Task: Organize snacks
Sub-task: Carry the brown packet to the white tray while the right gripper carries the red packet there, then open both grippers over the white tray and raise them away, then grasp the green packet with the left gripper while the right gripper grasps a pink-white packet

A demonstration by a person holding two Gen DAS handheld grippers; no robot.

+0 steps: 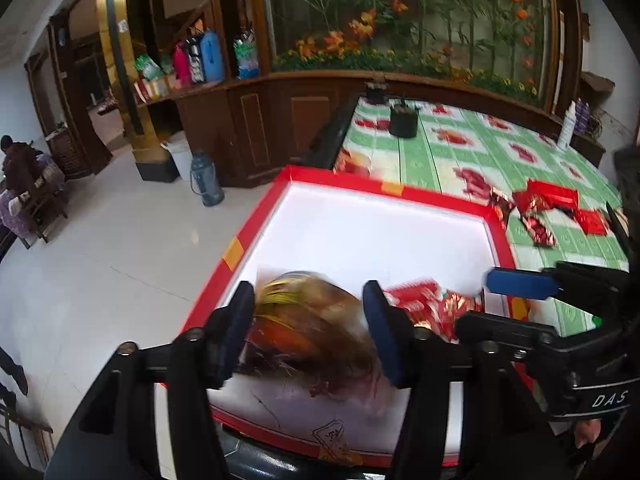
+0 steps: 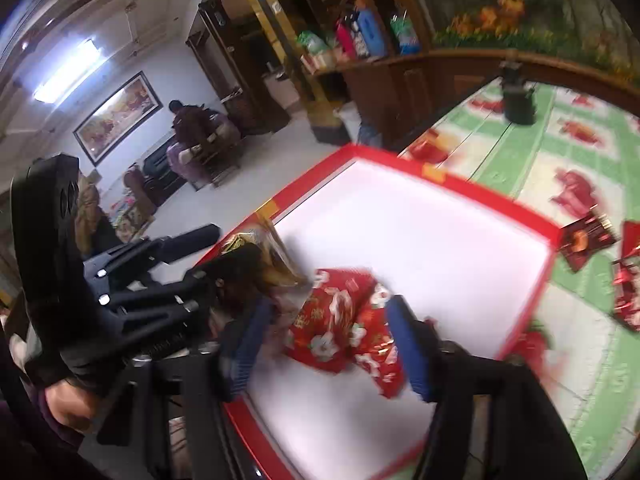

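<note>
A red-rimmed box with a white floor [image 1: 360,232] [image 2: 420,240] stands at the table's left end. My left gripper [image 1: 310,328] is open over its near part, with a blurred brown and yellow snack bag [image 1: 316,328] between the fingers, lying in the box. My right gripper [image 2: 332,340] is open around red flowered snack packets [image 2: 340,320] on the box floor. The packets also show in the left wrist view [image 1: 432,304], with the right gripper [image 1: 500,296] beside them. The left gripper shows at left in the right wrist view [image 2: 212,252] by the brown bag [image 2: 276,256].
Several red snack packets [image 1: 548,204] [image 2: 588,240] lie on the green and white tablecloth [image 1: 460,152] right of the box. A black cup [image 1: 404,120] stands at the far end. A wooden cabinet is beyond; the tiled floor is to the left.
</note>
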